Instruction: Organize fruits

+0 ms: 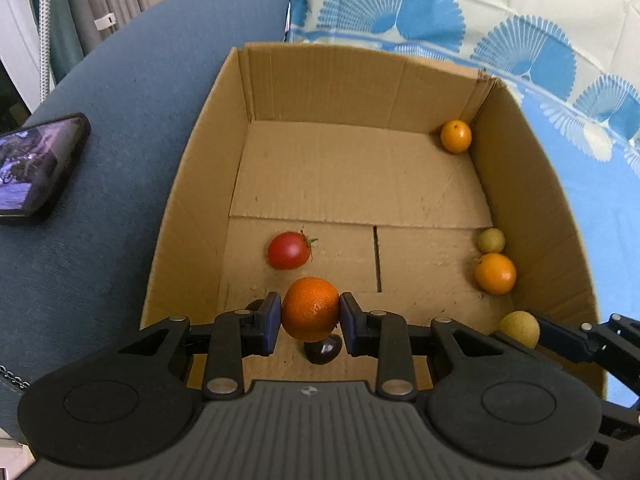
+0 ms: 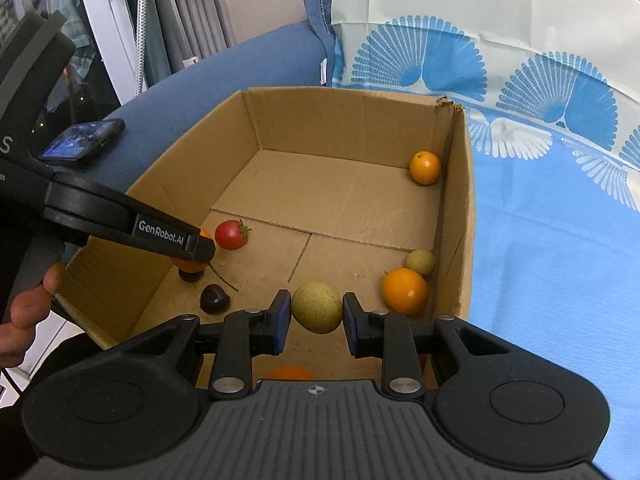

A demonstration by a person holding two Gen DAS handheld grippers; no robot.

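The mandarin point(image 1: 310, 309), round with no clear long axis, sits pinched in the left gripper point(image 1: 309, 322) above the cardboard box point(image 1: 320, 80) floor. The right gripper point(image 2: 316, 316) pinches a yellow-green fruit point(image 2: 317, 307), slightly tilted; a tomato point(image 1: 289, 250) lies just beyond the left claw.

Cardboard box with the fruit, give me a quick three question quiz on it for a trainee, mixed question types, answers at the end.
1. True or false: the left gripper is shut on an orange fruit.
2. What does the right gripper hold? A) tomato B) yellow-green fruit C) dark plum
3. Fill in: the red tomato lies on the floor of the ____.

Key
1. True; its pads press on both sides.
2. B, the yellow-green fruit.
3. cardboard box; it lies apart from the oranges along the right wall.
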